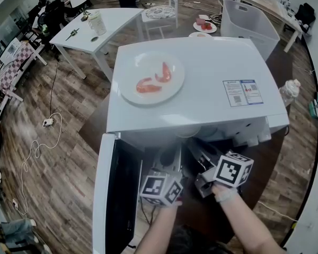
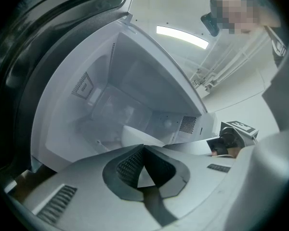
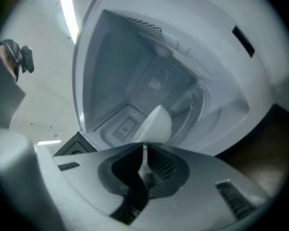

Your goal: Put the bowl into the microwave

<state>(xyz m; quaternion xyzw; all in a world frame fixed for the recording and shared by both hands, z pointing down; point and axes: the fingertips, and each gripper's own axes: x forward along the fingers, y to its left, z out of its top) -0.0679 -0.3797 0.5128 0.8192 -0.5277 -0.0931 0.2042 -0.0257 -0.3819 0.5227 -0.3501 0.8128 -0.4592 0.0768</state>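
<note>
The white bowl (image 3: 154,125) hangs tilted just inside the mouth of the open white microwave (image 1: 201,89). My right gripper (image 3: 144,148) is shut on its thin rim, which runs between the dark pads. My left gripper (image 2: 143,149) is shut on the rim at the other side, and the bowl (image 2: 135,136) shows just beyond its jaws. In the head view both grippers (image 1: 172,159) (image 1: 200,151) reach level into the opening, with the bowl hidden under the microwave's top. The cavity (image 2: 111,105) holds nothing else.
The microwave door (image 1: 114,194) stands swung open at the left. A white plate (image 1: 152,77) with red food lies on the microwave's top. A clear plastic bin (image 1: 246,20) and a white table (image 1: 95,28) stand behind. A bottle (image 1: 289,91) is at the right.
</note>
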